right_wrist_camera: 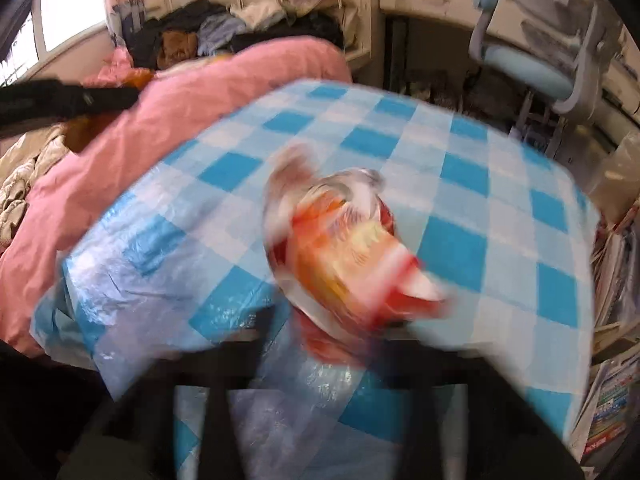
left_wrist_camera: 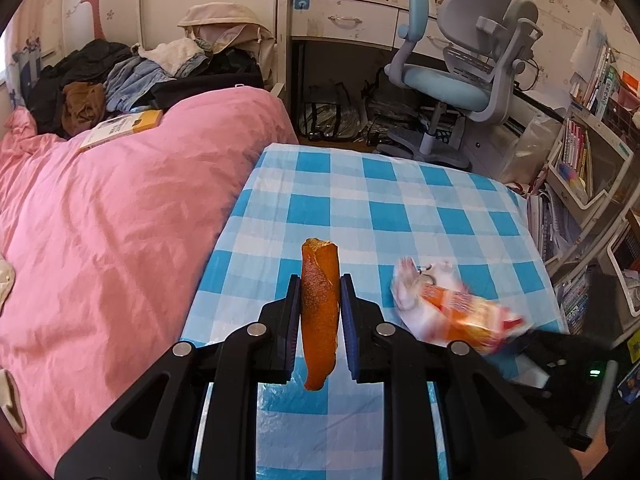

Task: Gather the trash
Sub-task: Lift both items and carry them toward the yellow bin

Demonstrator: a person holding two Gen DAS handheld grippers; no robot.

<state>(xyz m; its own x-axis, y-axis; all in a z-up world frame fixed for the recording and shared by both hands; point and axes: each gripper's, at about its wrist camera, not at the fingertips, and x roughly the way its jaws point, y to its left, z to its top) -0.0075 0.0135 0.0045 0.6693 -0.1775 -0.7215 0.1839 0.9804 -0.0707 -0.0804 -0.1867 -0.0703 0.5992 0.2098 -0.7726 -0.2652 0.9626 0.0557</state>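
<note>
Peel (left_wrist_camera: 319, 312), a long orange strip, stands nearly upright between the pads of the left gripper (left_wrist_camera: 319, 320), which are clamped on its middle, so its long axis runs across the jaws' closing line and both ends stick out above and below. It hangs over the near edge of the checked table (left_wrist_camera: 400, 208), where a thin blue bag (right_wrist_camera: 132, 272) lies crumpled on the cloth. Just to the right a crinkled orange-and-white wrapper (left_wrist_camera: 452, 308) is carried by the right gripper (right_wrist_camera: 356, 332); that view is badly blurred, but the wrapper's lower end sits at the fingertips and the jaws look nearly closed on it, so I judge it gripped. Both pieces of trash are thus already off the table and in hand. What matters next is the bag: it lies below and toward the near left of both grippers, closer to the left one, and its mouth cannot be made out, so which hand can drop first is uncertain. A pink duvet (left_wrist_camera: 120, 220) borders the table on the left.
</note>
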